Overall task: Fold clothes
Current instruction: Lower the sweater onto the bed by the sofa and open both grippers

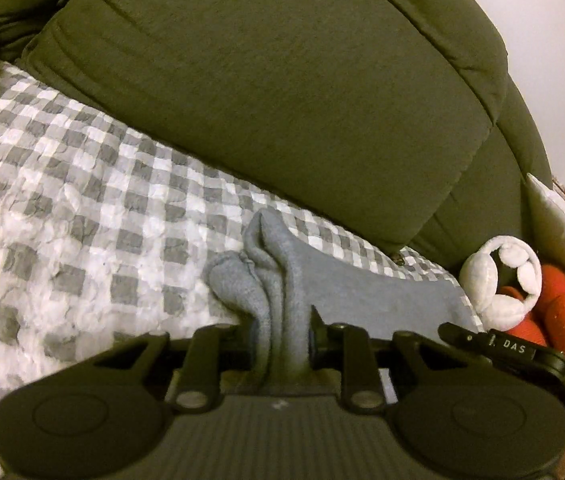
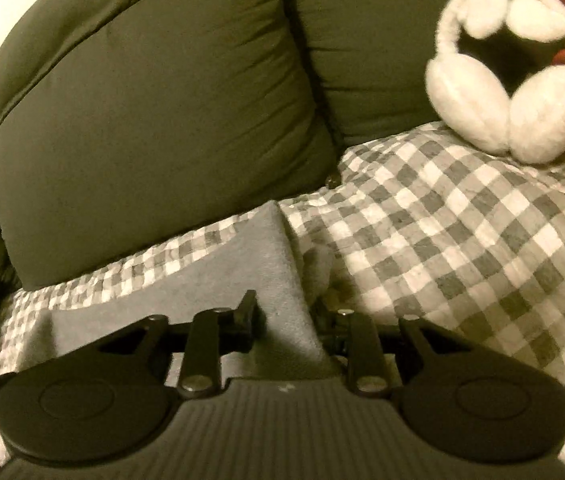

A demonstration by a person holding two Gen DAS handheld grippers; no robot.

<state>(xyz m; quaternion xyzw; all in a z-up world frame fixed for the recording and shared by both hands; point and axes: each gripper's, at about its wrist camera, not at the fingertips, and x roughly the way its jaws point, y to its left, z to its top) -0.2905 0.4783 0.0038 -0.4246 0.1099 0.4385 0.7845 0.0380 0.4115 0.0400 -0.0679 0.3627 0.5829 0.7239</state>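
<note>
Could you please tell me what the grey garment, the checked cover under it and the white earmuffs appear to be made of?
Grey garment: probably fleece or brushed jersey, with a matte, faintly napped surface and soft rounded folds.
Checked cover: likely puckered woven cotton, seersucker-like, matte and crinkled.
White earmuffs: apparently plush faux fur, with fuzzy outlines.

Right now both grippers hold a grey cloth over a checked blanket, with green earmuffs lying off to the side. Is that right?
Not quite: the earmuffs are white, not green, as the right wrist view shows plainly. The green belongs to the sofa cushions behind. The rest stands: the left gripper and the right gripper each have the grey cloth between their fingers, over the checked blanket.
</note>
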